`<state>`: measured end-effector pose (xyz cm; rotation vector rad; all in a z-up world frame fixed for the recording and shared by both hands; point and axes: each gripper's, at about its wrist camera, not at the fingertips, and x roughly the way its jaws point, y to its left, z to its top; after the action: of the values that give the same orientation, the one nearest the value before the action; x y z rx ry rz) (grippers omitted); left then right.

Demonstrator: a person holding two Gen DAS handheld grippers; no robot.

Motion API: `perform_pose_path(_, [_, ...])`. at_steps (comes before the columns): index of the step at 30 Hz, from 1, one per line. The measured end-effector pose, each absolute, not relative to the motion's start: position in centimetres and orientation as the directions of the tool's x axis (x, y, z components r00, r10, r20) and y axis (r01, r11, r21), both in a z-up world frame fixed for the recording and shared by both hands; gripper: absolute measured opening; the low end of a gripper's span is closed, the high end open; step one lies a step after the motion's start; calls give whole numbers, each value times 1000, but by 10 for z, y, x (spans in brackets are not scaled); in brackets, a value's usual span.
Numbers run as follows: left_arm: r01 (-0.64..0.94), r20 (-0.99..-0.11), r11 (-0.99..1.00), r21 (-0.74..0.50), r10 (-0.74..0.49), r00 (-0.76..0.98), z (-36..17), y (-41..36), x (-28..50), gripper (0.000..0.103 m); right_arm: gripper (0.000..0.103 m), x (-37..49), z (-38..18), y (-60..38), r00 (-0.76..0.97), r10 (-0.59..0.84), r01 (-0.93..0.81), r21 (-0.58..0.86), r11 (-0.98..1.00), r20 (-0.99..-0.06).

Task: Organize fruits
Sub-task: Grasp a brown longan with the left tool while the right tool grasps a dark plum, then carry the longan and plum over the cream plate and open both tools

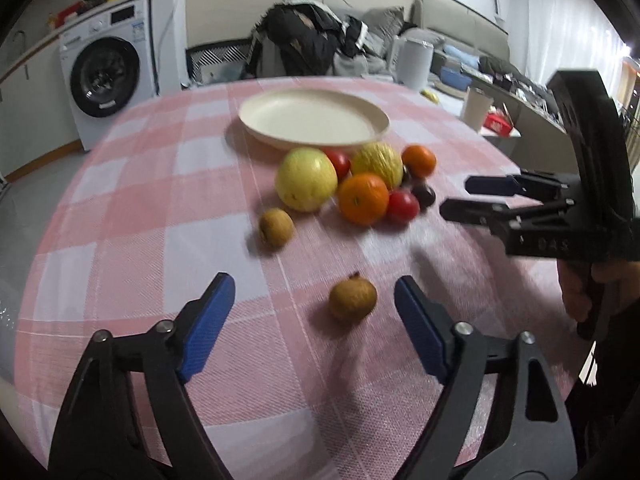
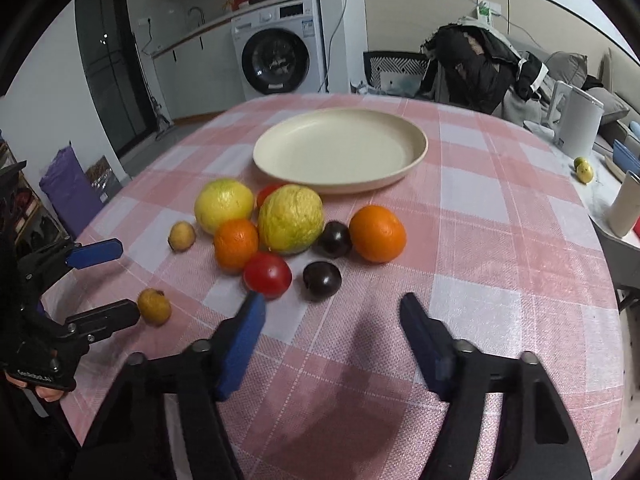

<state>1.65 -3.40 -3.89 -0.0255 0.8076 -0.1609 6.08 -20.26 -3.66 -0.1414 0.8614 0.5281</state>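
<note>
I find the round cream plate (image 2: 340, 151) bare, fruit beside it on the bench, left gripper (image 1: 314, 304) and right gripper (image 2: 332, 312) both parted, holding nothing.

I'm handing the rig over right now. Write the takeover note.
Left gripper: open, small brown round fruit between its blue pads, not gripped.
Right gripper: open, empty, near the red tomato and dark plum.
Round cream plate: empty.
All fruit lies on the pink checked tablecloth in front of the plate.
Done: nothing plated. Left: every fruit.
</note>
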Motion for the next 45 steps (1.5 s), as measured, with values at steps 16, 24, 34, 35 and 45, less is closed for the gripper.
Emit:
perform_pose_path(16, [183,-775,976,-120,-207,597,-48,-39,25,51,48,87,-53,-194,479,362,-504,87,859,-800])
perform_pose_path(24, [200,-767,970,-135,-231,598,-49,-39,27,32,40,93,-53,-188,477,369,-522,81,849,-798])
perform_pose_path(34, [211,-763,965,-158,-254,595,-48,-38,27,26,26,95,-54,-186,456,421,-539,133,832,-785])
perform_pose_path(35, [211,-762,964,-161,-257,595,-48,-38,27,26,25,95,-53,-186,455,426,-542,136,829,-782])
perform_pose_path(45, [203,-730,966,-162,-256,633,-39,-34,23,26,24,83,-44,-194,466,468,-553,166,817,-751])
